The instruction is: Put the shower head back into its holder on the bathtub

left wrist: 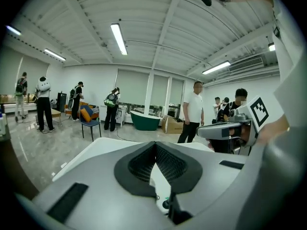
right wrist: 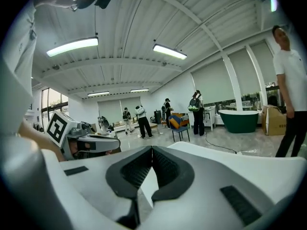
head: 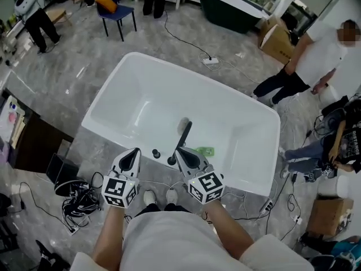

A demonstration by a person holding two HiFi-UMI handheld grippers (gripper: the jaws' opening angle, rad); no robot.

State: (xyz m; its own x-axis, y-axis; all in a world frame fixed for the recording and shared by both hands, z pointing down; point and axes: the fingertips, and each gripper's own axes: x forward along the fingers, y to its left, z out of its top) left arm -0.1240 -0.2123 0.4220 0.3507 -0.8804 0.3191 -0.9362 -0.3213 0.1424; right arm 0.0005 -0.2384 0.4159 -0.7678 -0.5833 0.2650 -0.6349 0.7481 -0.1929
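Two square markers [head: 119, 189]: left gripper [head: 134, 152], right gripper [head: 180, 152].

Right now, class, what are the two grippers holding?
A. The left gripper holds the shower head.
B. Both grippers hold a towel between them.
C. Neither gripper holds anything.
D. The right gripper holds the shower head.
C: the left gripper and the right gripper each show jaws shut with nothing between them, while the black shower head stands at the near rim of the bathtub.

Head view steeply down over bathtub [head: 169, 100]; gripper views level, sharing it
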